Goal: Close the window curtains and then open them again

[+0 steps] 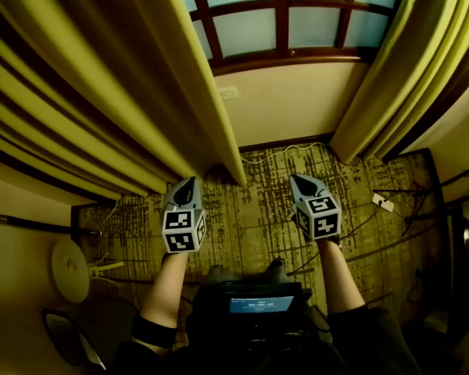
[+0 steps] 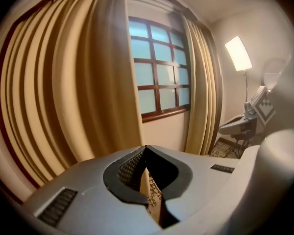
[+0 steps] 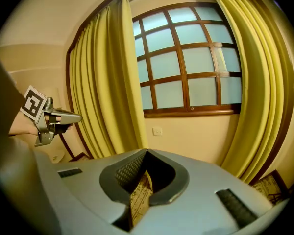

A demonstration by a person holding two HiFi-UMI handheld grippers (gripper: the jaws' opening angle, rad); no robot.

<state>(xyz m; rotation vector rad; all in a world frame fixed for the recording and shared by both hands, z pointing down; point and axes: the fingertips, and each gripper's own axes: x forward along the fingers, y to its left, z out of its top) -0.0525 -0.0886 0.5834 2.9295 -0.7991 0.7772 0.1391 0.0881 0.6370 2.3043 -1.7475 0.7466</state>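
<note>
Left gripper (image 1: 189,184) and right gripper (image 1: 297,180) both clenched empty; left curtain (image 1: 102,92) at 10 o'clock, right curtain (image 1: 406,61) at 2 o'clock.

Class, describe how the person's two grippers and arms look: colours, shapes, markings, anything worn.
Both the left gripper and right gripper have smooth grey shells tapering to pointed jaws with dark ribbed pads. Each carries a white cube with black square markers. The forearms are bare; a dark band circles the left one.

carpet (image 1: 250,209): patterned, dark streaks | wall plate (image 1: 228,94): white | panel light (image 2: 238,54): lit (on a thin stand)
</note>
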